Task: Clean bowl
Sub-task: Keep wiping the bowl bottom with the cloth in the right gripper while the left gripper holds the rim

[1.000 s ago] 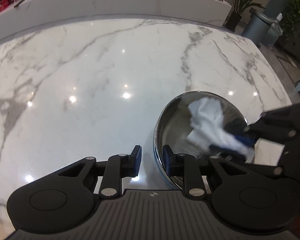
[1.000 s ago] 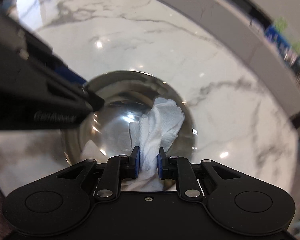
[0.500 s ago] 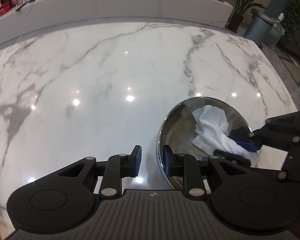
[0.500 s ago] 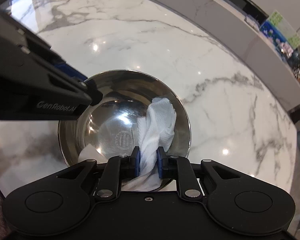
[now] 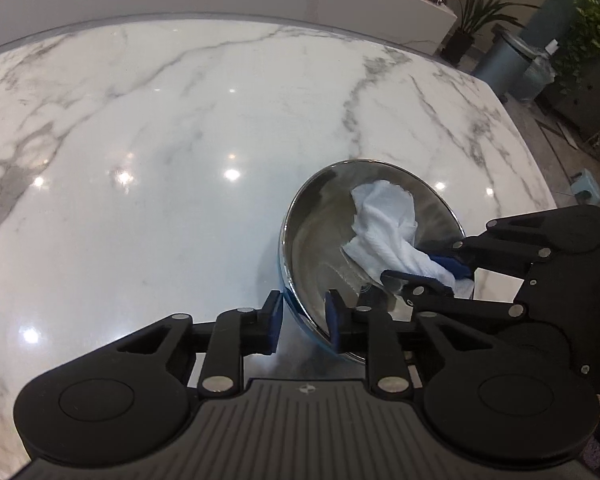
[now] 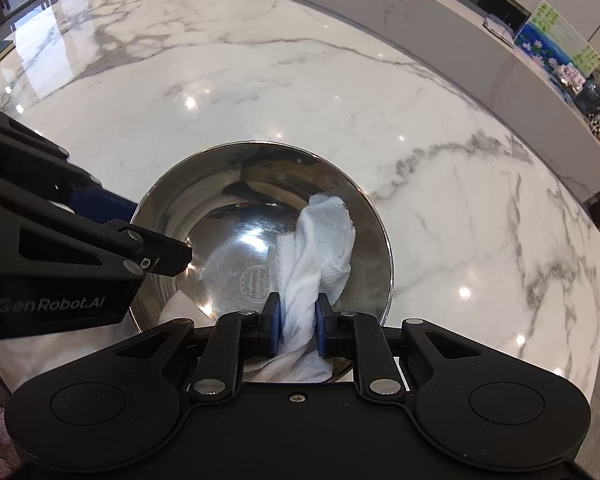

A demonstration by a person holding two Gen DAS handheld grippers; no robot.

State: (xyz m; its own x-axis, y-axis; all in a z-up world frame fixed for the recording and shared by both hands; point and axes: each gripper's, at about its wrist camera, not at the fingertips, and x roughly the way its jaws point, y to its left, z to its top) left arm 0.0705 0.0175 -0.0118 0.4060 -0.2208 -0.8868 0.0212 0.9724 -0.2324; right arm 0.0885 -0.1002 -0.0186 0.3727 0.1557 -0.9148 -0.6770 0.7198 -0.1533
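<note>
Steel bowl [image 6: 236, 216]: round, polished, mirror-finished interior with a circular stamp at the base. Position: near right area of the marble surface, rim tipped up. White cloth [image 6: 316, 248]: crumpled and twisted, draped over the near-right inner wall, extending past the near rim.

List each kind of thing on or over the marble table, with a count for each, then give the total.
Grippers: 2, left and right
Bowls: 1
Cloths: 1
Total: 4
</note>
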